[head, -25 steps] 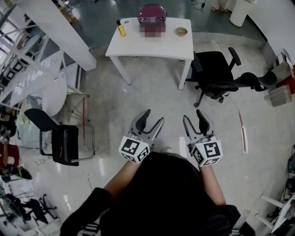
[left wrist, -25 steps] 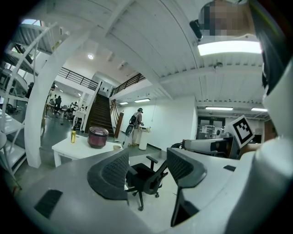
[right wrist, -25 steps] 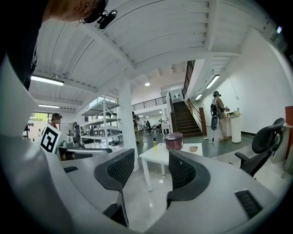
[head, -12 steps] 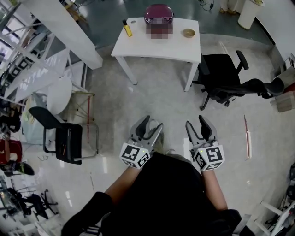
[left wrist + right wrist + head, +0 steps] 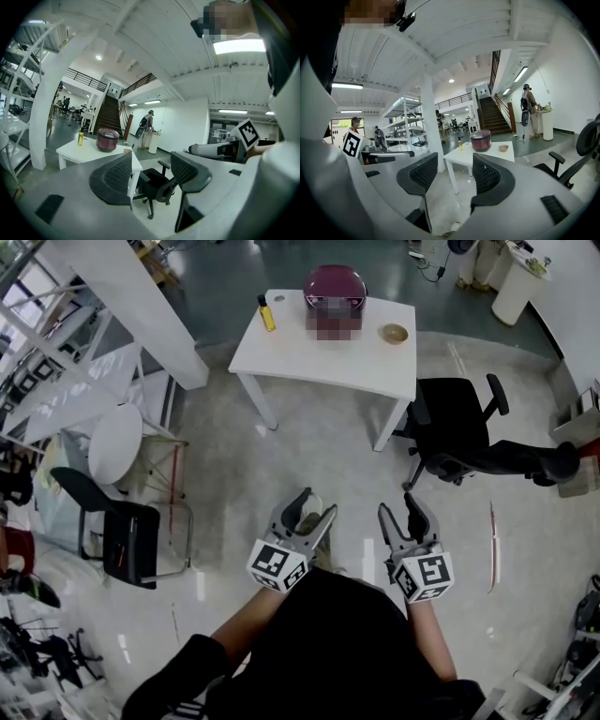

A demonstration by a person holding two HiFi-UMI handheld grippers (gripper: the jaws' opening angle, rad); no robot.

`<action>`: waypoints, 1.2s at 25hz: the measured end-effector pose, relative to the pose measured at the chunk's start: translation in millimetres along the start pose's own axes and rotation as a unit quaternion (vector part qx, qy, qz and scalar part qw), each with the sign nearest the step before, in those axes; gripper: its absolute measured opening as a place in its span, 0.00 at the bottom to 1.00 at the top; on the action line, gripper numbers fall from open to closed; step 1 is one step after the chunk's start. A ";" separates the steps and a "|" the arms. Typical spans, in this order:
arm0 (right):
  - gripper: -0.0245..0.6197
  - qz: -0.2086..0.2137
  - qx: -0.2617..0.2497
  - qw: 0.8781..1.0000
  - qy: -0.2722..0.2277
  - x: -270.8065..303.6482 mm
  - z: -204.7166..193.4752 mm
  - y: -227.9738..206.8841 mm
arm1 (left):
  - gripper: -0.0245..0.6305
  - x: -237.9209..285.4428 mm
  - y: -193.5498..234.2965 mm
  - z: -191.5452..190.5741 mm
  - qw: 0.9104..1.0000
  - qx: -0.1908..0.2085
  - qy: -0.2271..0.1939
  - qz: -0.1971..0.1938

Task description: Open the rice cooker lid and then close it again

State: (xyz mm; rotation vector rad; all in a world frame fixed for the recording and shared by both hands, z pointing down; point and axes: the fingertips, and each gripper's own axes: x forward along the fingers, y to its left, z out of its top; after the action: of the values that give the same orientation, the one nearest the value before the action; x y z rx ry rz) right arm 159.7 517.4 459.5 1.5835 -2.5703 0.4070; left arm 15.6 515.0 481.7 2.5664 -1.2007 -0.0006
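Rice cooker (image 5: 335, 285), maroon, lid (image 5: 336, 277) down, stands at the far edge of the white bench (image 5: 309, 351). On the same bench a yellow bottle (image 5: 267, 312) lies left of it and a small bowl (image 5: 395, 333) sits to its right, both apart from the cooker. Black office chair (image 5: 457, 430) just right of the bench.

Both grippers are held near the body, well apart from the cooker, with open floor (image 5: 319, 456) between. Left hand-held gripper (image 5: 316, 504): jaws wide, nothing between them. Right hand-held gripper (image 5: 399, 505): jaws wide, also empty. The right gripper view has the cooker just above the jaw gap; the left gripper view has it off to the left.

Against a second ago: bench and cooker sit lower and further right in the head view. Grippers also a little lower, jaws spread as before.
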 end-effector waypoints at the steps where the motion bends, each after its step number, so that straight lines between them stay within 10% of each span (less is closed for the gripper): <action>1: 0.35 0.001 -0.001 1.000 0.002 9.5 2.7 -3.3 | 0.40 7.6 8.0 3.3 1.000 -0.002 -0.002 0.000; 30: 0.35 -0.012 -0.015 0.999 0.044 319.4 86.5 -51.8 | 0.40 189.7 253.4 108.5 0.999 -0.026 -0.018 -0.036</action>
State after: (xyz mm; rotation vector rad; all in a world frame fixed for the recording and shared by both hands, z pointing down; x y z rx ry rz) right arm 64.9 196.2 455.5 1.5475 -2.4788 0.4235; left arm -65.1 190.3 472.3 2.5718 -1.1049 -0.0924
